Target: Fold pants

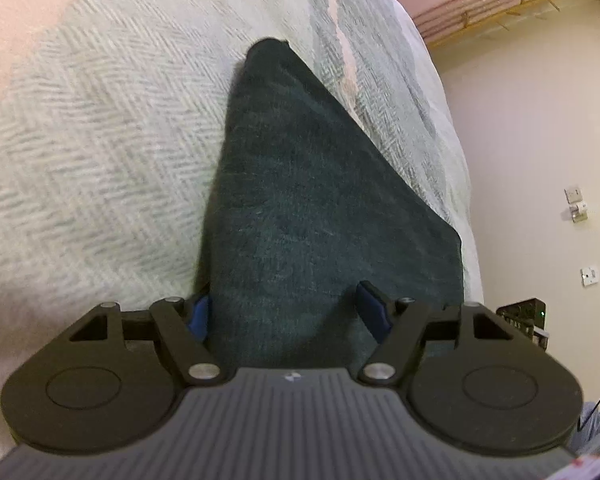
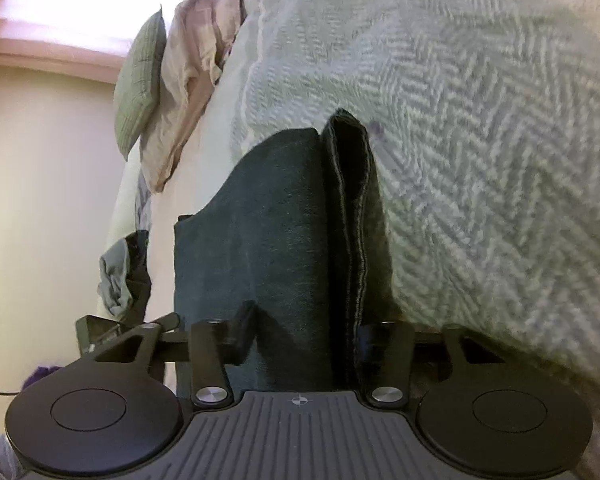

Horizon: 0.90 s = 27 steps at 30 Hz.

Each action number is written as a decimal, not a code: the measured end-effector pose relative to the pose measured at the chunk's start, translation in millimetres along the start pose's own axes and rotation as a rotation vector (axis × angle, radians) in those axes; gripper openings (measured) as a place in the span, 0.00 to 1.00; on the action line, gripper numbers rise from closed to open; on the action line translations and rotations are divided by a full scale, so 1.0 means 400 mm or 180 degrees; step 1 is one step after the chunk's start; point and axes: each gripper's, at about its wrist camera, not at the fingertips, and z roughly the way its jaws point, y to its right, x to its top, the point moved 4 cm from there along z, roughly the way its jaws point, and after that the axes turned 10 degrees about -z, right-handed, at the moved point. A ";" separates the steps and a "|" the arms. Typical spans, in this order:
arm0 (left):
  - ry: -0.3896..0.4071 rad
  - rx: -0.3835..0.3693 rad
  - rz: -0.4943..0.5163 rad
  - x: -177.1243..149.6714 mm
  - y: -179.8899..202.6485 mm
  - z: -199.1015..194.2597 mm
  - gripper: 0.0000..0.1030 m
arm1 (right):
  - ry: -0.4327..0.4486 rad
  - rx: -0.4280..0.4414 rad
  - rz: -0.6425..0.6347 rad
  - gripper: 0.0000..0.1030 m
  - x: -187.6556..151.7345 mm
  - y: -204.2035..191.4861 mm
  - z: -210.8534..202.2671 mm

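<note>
Pants [image 1: 320, 200] lie folded on the bed [image 1: 100, 140]; left gripper [image 1: 290, 312] and right gripper [image 2: 308, 336], jaws apart, straddle the near edge, probably for the next fold.

Dark green pants [image 1: 300, 208], folded into a flat layered stack with stitched edges, on the bed [image 1: 100, 140].

Soft dim light, blown-out glare above my pillow [image 2: 140, 80], blurred bedspread [image 1: 100, 140] weave, fisheye bending at edges
</note>
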 end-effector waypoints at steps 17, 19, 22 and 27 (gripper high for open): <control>0.0085 0.0110 0.0818 0.126 0.298 -0.039 0.15 | 0.0507 -0.0468 0.0014 0.14 0.090 -0.142 -0.089; 0.0100 0.0022 0.0965 0.196 0.364 0.014 0.15 | 0.0642 -0.0521 0.0009 0.14 0.157 -0.132 -0.118; 0.0159 -0.0079 0.1125 0.319 0.464 0.123 0.15 | 0.0877 -0.0585 0.0009 0.14 0.275 -0.096 -0.155; 0.0270 -0.0205 0.1176 0.523 0.598 0.311 0.14 | 0.1140 -0.0679 -0.0079 0.14 0.519 -0.004 -0.183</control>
